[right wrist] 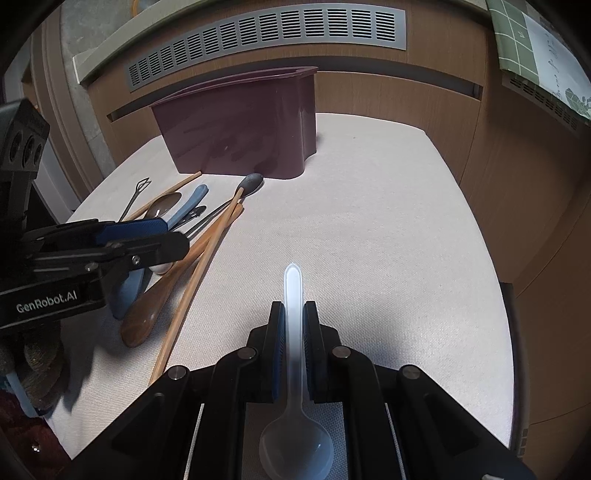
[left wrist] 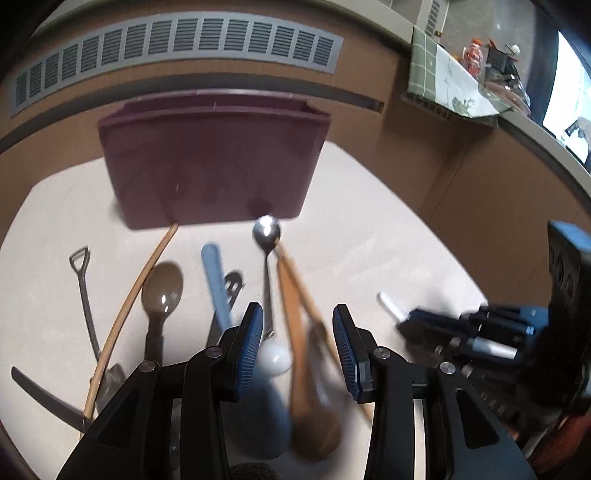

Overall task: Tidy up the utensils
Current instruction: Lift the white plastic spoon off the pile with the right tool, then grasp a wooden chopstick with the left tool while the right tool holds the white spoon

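Note:
My right gripper (right wrist: 294, 314) is shut on a translucent white plastic spoon (right wrist: 293, 288). Its handle points forward and its bowl lies back toward the camera, above the pale table top (right wrist: 369, 240). My left gripper (left wrist: 297, 332) is open over a pile of utensils. A wooden spoon (left wrist: 295, 332), wooden chopsticks (left wrist: 317, 317) and a metal spoon (left wrist: 266, 230) lie under the gap between its fingers. In the right wrist view the left gripper (right wrist: 166, 236) hovers over that pile. A maroon bin (left wrist: 214, 158) stands behind the utensils.
A brown plastic spoon (left wrist: 162, 288), a blue-handled utensil (left wrist: 216, 280), a small shovel-shaped spoon (left wrist: 83, 288) and a long thin wooden stick (left wrist: 129, 302) lie left of the left gripper. A wooden wall with a vent (right wrist: 277, 33) runs close behind the bin.

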`<state>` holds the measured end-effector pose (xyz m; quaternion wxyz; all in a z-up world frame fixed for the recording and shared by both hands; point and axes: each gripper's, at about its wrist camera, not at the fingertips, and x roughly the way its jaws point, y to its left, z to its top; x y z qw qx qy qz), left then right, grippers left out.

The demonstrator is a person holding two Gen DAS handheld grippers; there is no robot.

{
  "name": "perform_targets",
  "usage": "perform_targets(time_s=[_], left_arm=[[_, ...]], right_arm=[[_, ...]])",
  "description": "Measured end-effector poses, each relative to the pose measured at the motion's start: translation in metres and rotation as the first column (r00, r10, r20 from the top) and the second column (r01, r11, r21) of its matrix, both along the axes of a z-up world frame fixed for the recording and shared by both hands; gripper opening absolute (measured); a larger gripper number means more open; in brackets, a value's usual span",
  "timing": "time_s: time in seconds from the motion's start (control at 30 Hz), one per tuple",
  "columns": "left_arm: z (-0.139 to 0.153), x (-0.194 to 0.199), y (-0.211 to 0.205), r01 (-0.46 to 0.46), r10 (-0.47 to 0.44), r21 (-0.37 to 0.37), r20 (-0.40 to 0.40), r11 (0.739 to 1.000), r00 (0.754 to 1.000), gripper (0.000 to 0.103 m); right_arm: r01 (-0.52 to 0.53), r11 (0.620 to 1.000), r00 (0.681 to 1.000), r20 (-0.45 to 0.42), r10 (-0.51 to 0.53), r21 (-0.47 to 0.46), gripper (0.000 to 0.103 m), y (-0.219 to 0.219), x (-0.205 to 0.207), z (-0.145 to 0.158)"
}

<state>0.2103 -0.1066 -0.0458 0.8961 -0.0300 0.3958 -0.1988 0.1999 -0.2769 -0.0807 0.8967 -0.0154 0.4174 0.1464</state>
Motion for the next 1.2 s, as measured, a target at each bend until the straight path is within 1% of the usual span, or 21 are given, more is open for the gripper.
perform_targets(time_s=[0.03,0.1,0.17,0.27,0.43,0.53,0.6,0.7,0.77,0.9,1.03,1.1,1.13,1.17,1.2], left_arm=[[0.003,0.002,-0.008,-0.013,0.013,0.016,0.001,1.0,1.0,0.041],[0.002,0.004,-0.018,-0.041,0.042,0.05,-0.007,0.998,0.999,0.041],[0.0,0.005,-0.029,-0.06,0.062,0.053,-0.026,0.997,0.998,0.041],[-0.005,-0.003,-0.045,-0.084,0.086,0.071,-0.028,0.994,0.996,0.04],[-0.011,-0.017,-0.054,-0.085,0.086,0.078,-0.016,0.993,0.996,0.04],[-0.014,-0.013,-0.04,-0.117,0.119,0.038,-0.061,0.992,0.991,0.04],[-0.017,-0.011,-0.035,-0.116,0.118,0.025,-0.088,0.993,0.989,0.039],[-0.018,-0.008,-0.037,-0.104,0.106,0.022,-0.089,0.994,0.99,0.039],[-0.018,-0.002,-0.041,-0.078,0.078,0.01,-0.093,0.997,0.993,0.039],[-0.018,0.015,-0.049,-0.06,0.066,0.07,-0.082,0.996,0.994,0.038],[-0.016,0.025,-0.058,-0.062,0.08,0.14,-0.122,0.988,0.989,0.038],[-0.016,0.025,-0.061,-0.07,0.09,0.156,-0.124,0.985,0.988,0.034],[-0.016,0.025,-0.06,-0.084,0.103,0.156,-0.116,0.984,0.988,0.028],[-0.016,0.025,-0.058,-0.092,0.109,0.152,-0.105,0.984,0.988,0.008],[-0.016,0.026,-0.056,-0.089,0.103,0.129,-0.107,0.988,0.989,0.006]], right_arm=[[0.013,1.0,1.0,0.007,-0.013,0.011,0.009,-0.002,-0.001,0.001],[0.055,0.998,0.997,0.049,-0.056,0.025,0.009,-0.01,-0.006,0.008],[0.1,0.994,0.99,0.095,-0.103,0.037,0.009,-0.019,-0.012,0.016],[0.134,0.989,0.982,0.126,-0.141,0.065,0.009,-0.033,-0.017,0.026],[0.159,0.982,0.977,0.125,-0.171,0.104,0.009,-0.05,-0.02,0.028],[0.162,0.98,0.978,0.116,-0.176,0.119,0.009,-0.054,-0.021,0.025],[0.165,0.979,0.978,0.111,-0.179,0.124,0.009,-0.055,-0.022,0.023],[0.162,0.977,0.98,0.095,-0.176,0.14,0.009,-0.057,-0.019,0.019],[0.162,0.977,0.98,0.096,-0.176,0.14,0.009,-0.058,-0.019,0.017],[0.177,0.976,0.975,0.111,-0.191,0.126,0.009,-0.059,-0.021,0.019],[0.202,0.973,0.967,0.138,-0.216,0.11,0.009,-0.062,-0.023,0.023],[0.204,0.973,0.964,0.152,-0.219,0.108,0.009,-0.061,-0.023,0.026],[0.204,0.973,0.963,0.159,-0.219,0.107,0.009,-0.061,-0.024,0.027],[0.203,0.974,0.962,0.166,-0.218,0.104,0.009,-0.06,-0.024,0.029],[0.198,0.975,0.962,0.171,-0.213,0.101,0.009,-0.059,-0.025,0.031]])
